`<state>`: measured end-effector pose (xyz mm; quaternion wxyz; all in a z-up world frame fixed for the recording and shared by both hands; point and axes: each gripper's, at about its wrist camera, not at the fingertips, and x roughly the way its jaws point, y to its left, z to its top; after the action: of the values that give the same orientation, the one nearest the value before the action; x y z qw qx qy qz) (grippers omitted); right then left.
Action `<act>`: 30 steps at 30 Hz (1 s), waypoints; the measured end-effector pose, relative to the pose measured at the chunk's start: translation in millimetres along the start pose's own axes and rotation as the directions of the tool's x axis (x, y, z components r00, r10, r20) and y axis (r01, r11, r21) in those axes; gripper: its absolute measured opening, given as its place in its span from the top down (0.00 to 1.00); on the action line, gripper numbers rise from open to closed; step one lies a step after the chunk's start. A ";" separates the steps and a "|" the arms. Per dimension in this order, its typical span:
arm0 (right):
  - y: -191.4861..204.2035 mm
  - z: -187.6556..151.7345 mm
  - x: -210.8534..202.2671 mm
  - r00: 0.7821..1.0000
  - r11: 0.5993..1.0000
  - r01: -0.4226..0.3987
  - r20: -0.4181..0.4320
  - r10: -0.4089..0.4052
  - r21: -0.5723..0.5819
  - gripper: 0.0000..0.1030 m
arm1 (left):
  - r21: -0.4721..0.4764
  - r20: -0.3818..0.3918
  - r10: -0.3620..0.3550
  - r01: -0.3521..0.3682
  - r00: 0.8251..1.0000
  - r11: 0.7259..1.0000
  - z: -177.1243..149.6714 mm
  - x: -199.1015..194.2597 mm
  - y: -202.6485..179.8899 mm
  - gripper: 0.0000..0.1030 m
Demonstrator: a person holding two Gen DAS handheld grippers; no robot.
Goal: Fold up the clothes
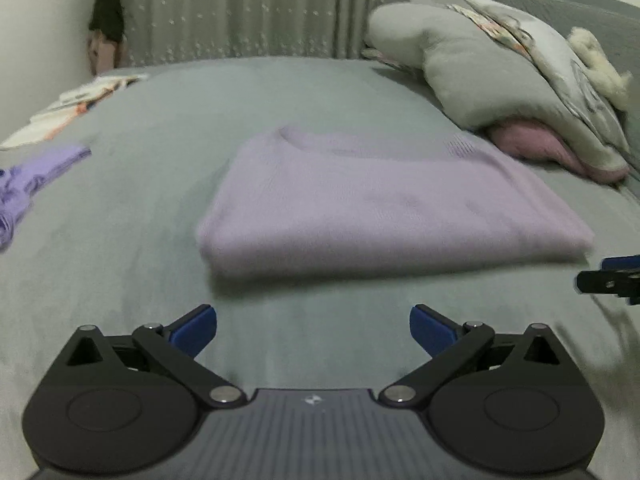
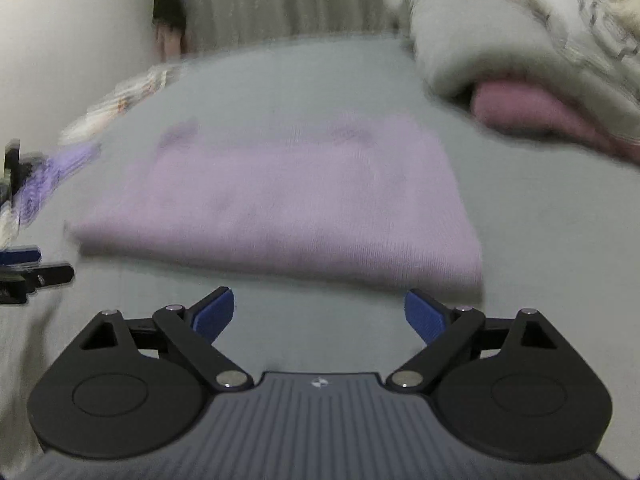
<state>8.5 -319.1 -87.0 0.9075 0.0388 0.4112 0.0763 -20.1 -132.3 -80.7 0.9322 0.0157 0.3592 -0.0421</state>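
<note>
A folded lilac sweater (image 1: 384,208) lies flat on the grey bed sheet (image 1: 160,184), its neckline toward the far side. My left gripper (image 1: 313,326) hangs over bare sheet just short of the sweater's near fold, wide open with nothing between its blue pads. The right gripper's tip (image 1: 608,278) pokes in at that view's right edge. In the right wrist view the same sweater (image 2: 288,208) fills the middle, blurred. My right gripper (image 2: 319,314) is open and empty in front of its near edge, and part of the left gripper (image 2: 28,276) shows at the far left.
A crumpled purple garment (image 1: 32,184) lies at the left on the sheet, patterned cloth (image 1: 76,104) behind it. Grey pillows and a printed quilt (image 1: 500,76) pile up at the right over a pink cushion (image 1: 536,148). A curtain (image 1: 260,8) hangs beyond the bed.
</note>
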 end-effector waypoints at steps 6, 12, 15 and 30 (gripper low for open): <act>6.9 -30.5 17.6 0.998 0.998 0.066 0.012 -0.066 -0.008 0.10 | 0.010 -0.066 0.088 -0.088 0.994 0.996 -19.3 26.4 -8.7 0.01; 34.5 -15.2 25.1 0.990 0.976 0.142 0.040 -0.138 -0.165 0.10 | 0.053 -0.048 0.109 -0.106 0.993 0.993 -18.3 25.8 -19.3 0.01; 28.4 -18.8 26.5 0.993 0.989 0.114 0.035 -0.111 -0.096 0.10 | 0.020 -0.062 0.088 -0.087 0.994 0.996 -19.9 30.5 -16.3 0.01; 33.6 -36.8 44.9 0.974 0.989 0.143 0.170 -0.147 0.034 0.00 | 0.015 -0.043 0.054 -0.053 0.998 0.998 -22.4 29.6 -15.4 0.00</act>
<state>6.4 -278.1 -140.0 0.9423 0.0251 0.3338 0.0018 -14.6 -148.3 -117.1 0.9248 0.0324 0.3787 -0.0191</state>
